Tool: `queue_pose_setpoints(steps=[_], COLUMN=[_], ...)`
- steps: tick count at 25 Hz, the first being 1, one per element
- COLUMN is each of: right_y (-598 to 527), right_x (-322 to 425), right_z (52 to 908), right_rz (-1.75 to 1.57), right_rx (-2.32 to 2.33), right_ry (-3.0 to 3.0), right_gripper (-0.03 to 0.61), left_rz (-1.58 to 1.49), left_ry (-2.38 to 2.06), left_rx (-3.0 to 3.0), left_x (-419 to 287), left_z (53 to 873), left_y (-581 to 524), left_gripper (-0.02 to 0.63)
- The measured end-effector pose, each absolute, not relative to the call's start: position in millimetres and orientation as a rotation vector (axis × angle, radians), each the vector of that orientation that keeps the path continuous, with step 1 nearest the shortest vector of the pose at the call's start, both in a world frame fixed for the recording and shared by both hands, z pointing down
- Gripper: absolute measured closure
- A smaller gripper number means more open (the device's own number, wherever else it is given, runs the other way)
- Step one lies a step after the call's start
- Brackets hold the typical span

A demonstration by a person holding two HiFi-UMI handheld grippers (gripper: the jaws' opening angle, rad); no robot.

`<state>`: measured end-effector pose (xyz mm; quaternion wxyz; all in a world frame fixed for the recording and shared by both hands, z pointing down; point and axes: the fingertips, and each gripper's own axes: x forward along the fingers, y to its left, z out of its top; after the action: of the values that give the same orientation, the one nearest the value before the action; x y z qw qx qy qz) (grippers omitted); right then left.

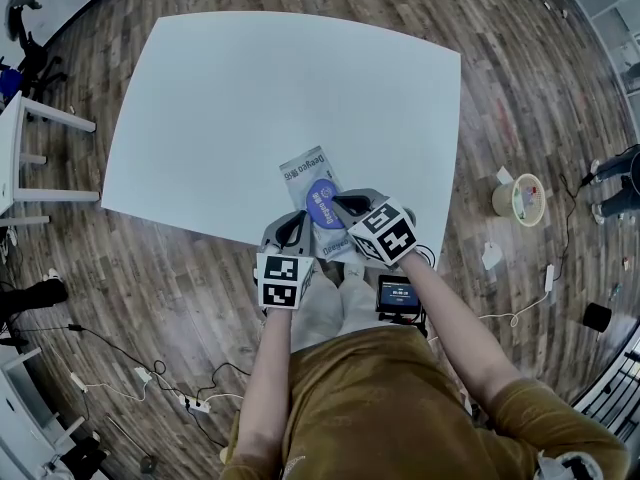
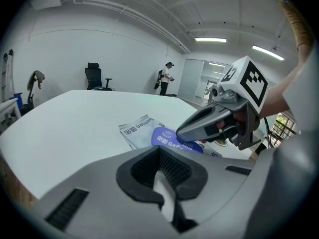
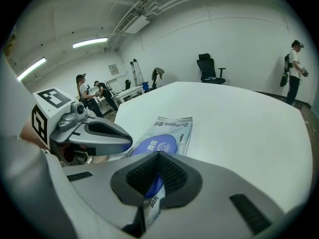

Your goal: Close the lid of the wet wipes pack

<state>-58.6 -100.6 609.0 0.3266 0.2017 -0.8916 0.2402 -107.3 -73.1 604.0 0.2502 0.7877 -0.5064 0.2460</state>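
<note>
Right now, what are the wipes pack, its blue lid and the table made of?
The pack looks like soft plastic film, slightly glossy, with crinkled ends. The lid seems stiffer smooth plastic, a flat blue oval. The table has a smooth matt white top, maybe laminate; can't tell.

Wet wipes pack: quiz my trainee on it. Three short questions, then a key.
1. True or false: the wet wipes pack lies at the far edge of the table, away from the person.
2. What colour is the oval lid? A red, B blue, C green.
3. Fill in: the left claw and the right claw both point at the pack's ____.

Key: 1 false; 2 B; 3 lid.
</note>
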Motion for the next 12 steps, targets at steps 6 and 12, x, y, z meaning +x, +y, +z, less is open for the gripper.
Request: queue_pose_setpoints(steps=[6,12], right_y=[-100.0,-100.2], right_x=[-58.2,-58.0], right_z=[610.7,608.4], right_rz=[0.635,0.64], right_rx=[0.52,0.532], right_ry=[-2.333,-2.329], right_gripper=[0.572,0.572], left_rz=[0.661,0.659], left_ry=[-1.384,-1.388], left_rx=[2.15,2.15], left_x=[-106.8,-107.4], left_z=[604.8,599.4], left_y=[-74.8,-76.7], left_gripper=[0.617,0.615])
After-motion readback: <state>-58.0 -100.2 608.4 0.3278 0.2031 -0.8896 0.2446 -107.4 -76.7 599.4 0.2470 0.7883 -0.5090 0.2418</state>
